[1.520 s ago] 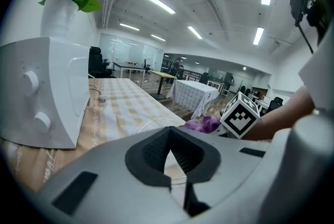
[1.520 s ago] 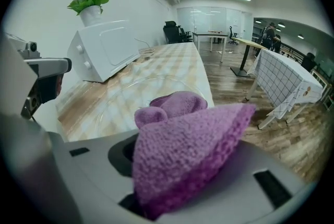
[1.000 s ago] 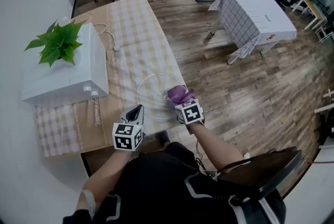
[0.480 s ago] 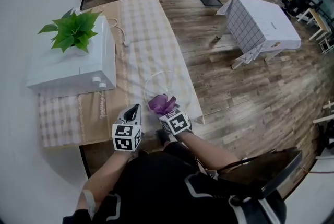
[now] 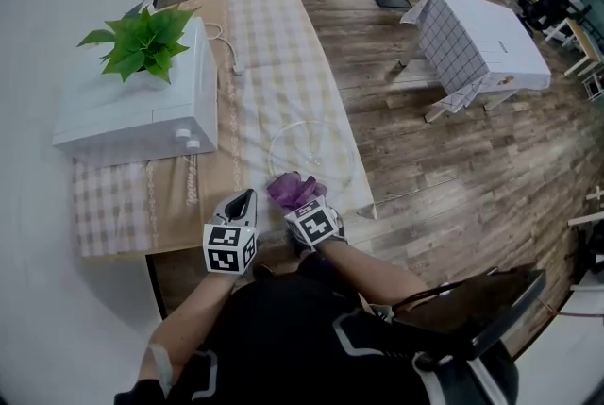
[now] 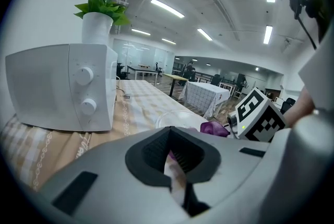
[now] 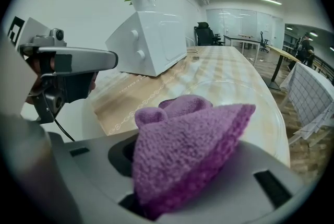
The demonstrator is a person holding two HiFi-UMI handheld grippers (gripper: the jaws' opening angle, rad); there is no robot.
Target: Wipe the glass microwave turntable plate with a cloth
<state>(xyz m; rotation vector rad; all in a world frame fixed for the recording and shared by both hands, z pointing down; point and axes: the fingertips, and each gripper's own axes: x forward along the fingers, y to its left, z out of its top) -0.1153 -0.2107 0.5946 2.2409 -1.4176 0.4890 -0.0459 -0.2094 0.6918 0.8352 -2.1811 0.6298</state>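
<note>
The right tool (image 5: pixel 306 205) pinches a bunched purple cloth (image 7: pixel 182 155), its wad jutting past the jaws to serve as the wiping face; just ahead the glass turntable plate (image 5: pixel 316 153) lies flat on the checked surface (image 5: pixel 274 35); the left tool (image 5: pixel 242 202), jaws together and empty, hangs beside, likely spare to steady the plate.

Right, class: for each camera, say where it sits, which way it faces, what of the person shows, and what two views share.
Head view: on the person's head, steeply down at the table; both forearms, left gripper and right gripper show.
Left gripper view: on the left gripper, along its shut jaws toward the microwave; right gripper shows.
Right gripper view: on the right gripper, over its purple cloth and the glass plate; left gripper shows.
Shared: both gripper views show the microwave.
</note>
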